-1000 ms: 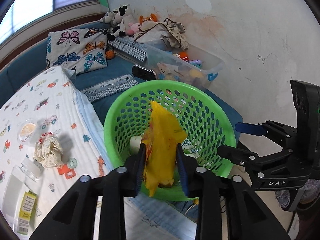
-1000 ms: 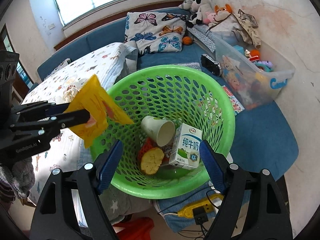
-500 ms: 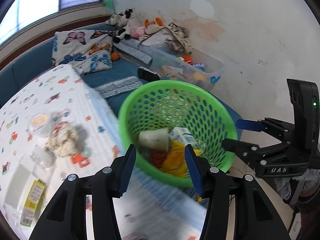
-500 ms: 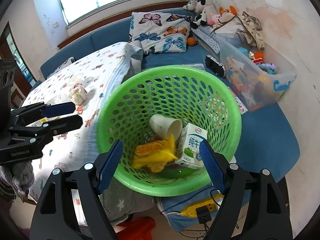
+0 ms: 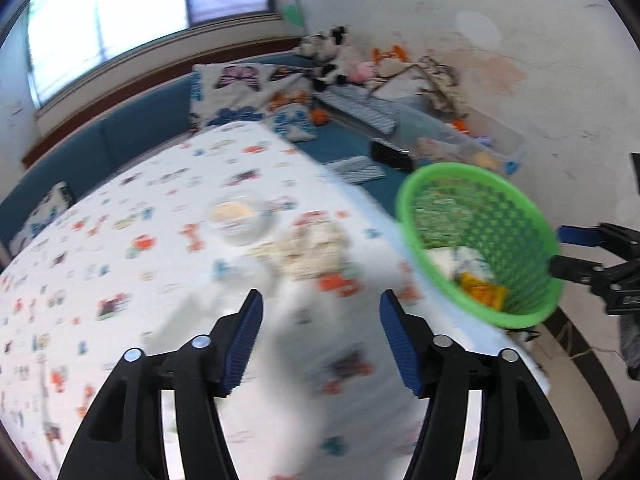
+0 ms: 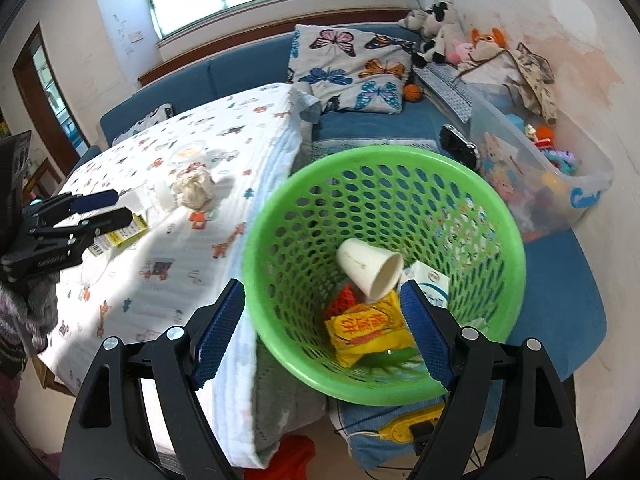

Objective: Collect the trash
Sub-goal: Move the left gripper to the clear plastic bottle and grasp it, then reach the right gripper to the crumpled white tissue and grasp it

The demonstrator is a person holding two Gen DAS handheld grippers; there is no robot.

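Note:
A green perforated basket [image 6: 280, 236] sits by the table's right edge and holds a yellow snack wrapper [image 6: 370, 326], a white paper cup [image 6: 370, 266] and a milk carton [image 6: 430, 280]. It shows in the left wrist view [image 5: 536, 272] too. My left gripper [image 5: 320, 334] is open and empty over the printed tablecloth [image 5: 120, 240], near a crumpled paper ball [image 5: 316, 248] and a round lidded container [image 5: 240, 218]; this view is blurred. My right gripper [image 6: 322, 334] is open and empty, its fingers on either side of the basket's near rim.
The paper ball [image 6: 194, 188] and a yellow-labelled packet [image 6: 124, 234] lie on the table near my left gripper [image 6: 106, 208]. A blue sofa with a butterfly pillow [image 6: 352, 72], soft toys [image 6: 448, 36] and a clear toy bin [image 6: 536, 176] stand behind.
My left gripper opened and dropped the yellow wrapper into the basket, then swung left over the table. My right gripper stayed open at the basket.

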